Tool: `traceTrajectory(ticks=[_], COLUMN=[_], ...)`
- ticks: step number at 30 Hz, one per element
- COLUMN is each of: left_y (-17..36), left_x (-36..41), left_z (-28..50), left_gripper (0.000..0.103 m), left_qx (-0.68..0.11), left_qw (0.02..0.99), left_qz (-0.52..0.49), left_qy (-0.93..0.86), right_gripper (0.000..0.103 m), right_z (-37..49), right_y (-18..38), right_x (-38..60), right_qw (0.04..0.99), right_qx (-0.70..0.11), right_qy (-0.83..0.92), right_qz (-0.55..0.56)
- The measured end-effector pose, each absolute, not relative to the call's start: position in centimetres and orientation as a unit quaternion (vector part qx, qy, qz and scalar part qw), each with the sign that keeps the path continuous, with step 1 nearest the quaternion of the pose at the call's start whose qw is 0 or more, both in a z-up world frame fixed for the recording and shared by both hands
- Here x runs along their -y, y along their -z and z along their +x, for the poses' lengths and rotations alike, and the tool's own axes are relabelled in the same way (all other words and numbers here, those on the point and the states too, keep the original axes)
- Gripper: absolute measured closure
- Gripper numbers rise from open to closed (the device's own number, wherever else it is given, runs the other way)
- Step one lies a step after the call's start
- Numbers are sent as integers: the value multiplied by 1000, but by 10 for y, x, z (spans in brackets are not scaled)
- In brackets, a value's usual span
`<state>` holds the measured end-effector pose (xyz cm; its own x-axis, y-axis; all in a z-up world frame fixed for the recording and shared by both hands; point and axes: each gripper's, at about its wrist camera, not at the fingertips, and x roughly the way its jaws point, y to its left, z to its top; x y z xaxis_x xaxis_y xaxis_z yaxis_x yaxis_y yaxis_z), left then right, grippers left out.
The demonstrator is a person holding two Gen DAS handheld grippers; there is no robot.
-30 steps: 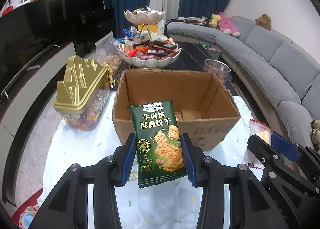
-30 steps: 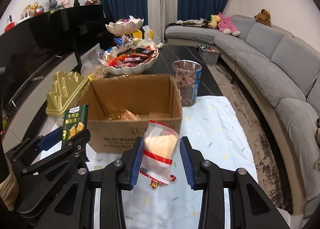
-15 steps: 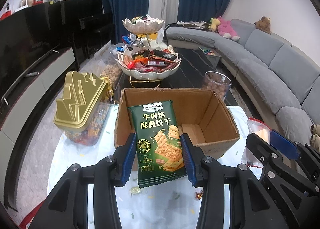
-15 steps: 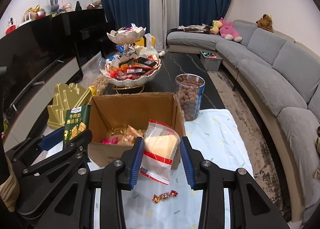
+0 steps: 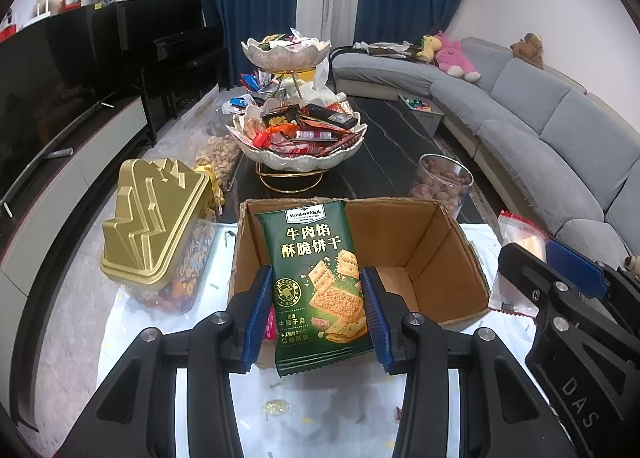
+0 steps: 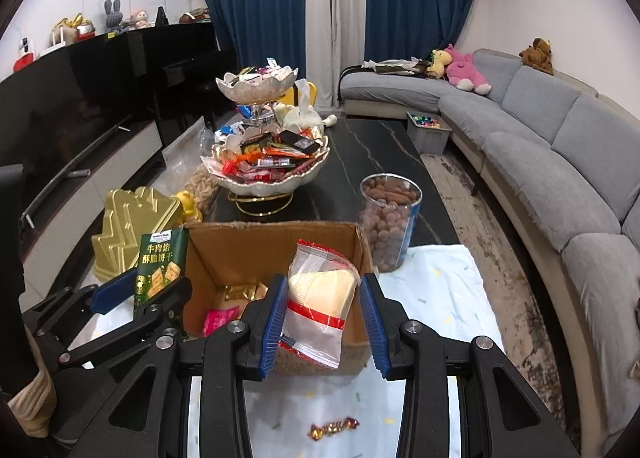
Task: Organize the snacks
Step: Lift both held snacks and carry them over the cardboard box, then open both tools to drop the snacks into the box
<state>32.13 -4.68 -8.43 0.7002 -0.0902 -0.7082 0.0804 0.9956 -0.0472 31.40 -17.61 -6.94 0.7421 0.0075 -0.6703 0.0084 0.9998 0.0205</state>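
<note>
Our left gripper point(image 5: 316, 322) clamps a green foil cracker packet point(image 5: 316, 278) upright; right gripper point(image 6: 324, 324) pinches a clear red-banded plastic pouch point(image 6: 320, 298). Just ahead, the open brown cardboard box point(image 5: 436, 254) w/ snacks inside, prob. their drop spot. Beyond: tiered white snack bowl point(image 5: 298, 154).

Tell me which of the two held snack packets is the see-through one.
The clear packet with red bands, in the right gripper. The left gripper holds an opaque green cracker packet.
</note>
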Motion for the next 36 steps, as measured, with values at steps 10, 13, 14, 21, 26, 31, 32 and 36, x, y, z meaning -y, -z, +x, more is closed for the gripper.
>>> traceTrajectory(ticks=[10,13,14,21,26,31,32,36], left_y=[90,93,95,105,113,120,121,124], left_x=[44,45,45,44,42,41,41,41], left_z=[347,353,355,368,377,384,384,386], left_gripper=[59,59,59,59,59,59,59,58], left_qx=[-389,-391,-391,-397,-402,-407,-407,-408], left_qw=[920,919,919,917,915,913,912,912], left_qz=[-4,-3,-3,-1,-1,-3,-4,-2], left_qy=[49,50,50,45,43,43,43,43], right_gripper=[64,64,64,64,64,64,64,61], right_z=[339,347,349,364,374,382,384,386], right_y=[74,77,78,89,96,102,103,104], right_x=[173,172,172,174,174,173,173,173], right_qw=[933,932,931,928,925,922,922,922], right_qx=[-361,-363,-364,-373,-380,-386,-388,-388], right_qy=[-4,-5,-5,-5,-7,-10,-12,-15], right_qz=[7,6,6,6,6,6,6,4])
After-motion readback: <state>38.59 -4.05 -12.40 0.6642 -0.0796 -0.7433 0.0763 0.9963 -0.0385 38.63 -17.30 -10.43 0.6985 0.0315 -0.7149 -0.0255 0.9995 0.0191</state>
